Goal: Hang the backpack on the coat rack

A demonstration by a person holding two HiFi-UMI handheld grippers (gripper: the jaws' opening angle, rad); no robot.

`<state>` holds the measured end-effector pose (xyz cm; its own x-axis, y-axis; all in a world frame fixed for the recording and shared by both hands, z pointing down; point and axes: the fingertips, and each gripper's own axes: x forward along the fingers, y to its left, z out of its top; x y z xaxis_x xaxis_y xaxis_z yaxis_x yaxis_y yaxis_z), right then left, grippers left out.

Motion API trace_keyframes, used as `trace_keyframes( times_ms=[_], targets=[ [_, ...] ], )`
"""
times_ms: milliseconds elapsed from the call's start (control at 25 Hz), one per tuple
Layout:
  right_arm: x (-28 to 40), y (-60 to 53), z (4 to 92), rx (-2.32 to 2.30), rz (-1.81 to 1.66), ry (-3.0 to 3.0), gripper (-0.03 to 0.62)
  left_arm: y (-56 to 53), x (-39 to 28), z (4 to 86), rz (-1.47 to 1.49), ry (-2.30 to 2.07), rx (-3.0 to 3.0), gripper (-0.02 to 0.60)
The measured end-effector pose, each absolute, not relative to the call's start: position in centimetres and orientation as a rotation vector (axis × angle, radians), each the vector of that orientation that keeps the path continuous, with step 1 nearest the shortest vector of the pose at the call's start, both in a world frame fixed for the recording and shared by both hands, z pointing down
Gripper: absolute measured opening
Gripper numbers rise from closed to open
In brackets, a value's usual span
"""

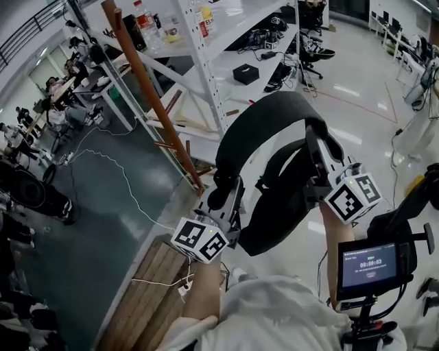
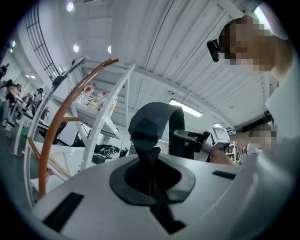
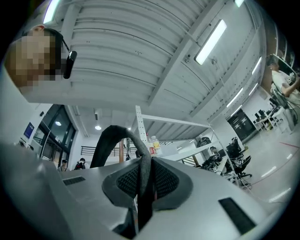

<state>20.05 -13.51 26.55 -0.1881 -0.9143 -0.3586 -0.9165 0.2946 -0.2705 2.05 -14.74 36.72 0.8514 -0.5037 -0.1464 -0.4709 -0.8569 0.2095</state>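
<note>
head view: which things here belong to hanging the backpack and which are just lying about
In the job: backpack, coat rack, left gripper, right gripper (both shut on it).
Lying about: white shelving, black box, bottles, floor cable.

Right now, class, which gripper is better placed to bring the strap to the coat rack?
Probably left. The left gripper, shut on the strap, sits nearer the coat rack; the right gripper grips the strap's far side.

L gripper (image 1: pixel 221 195) & R gripper (image 1: pixel 315 147) both held up, jaws clamped on backpack (image 1: pixel 278 216)
</note>
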Motion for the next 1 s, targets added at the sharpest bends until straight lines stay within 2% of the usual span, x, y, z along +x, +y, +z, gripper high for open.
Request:
trace_keyframes(
  times_ms=[440, 1000],
  targets=[
    [6.7, -21.1, 26.0, -1.488, -0.041, 2.175, 0.043, -20.0, -11.9, 35.4, -0.329, -1.006, 2.842, 0.005],
    [1.4, -29.0, 23.4, -1.261, -0.079, 2.343, 0.043, -23.7, -15.2, 33.6, -0.331, -1.374, 2.756, 0.005]
  ],
)
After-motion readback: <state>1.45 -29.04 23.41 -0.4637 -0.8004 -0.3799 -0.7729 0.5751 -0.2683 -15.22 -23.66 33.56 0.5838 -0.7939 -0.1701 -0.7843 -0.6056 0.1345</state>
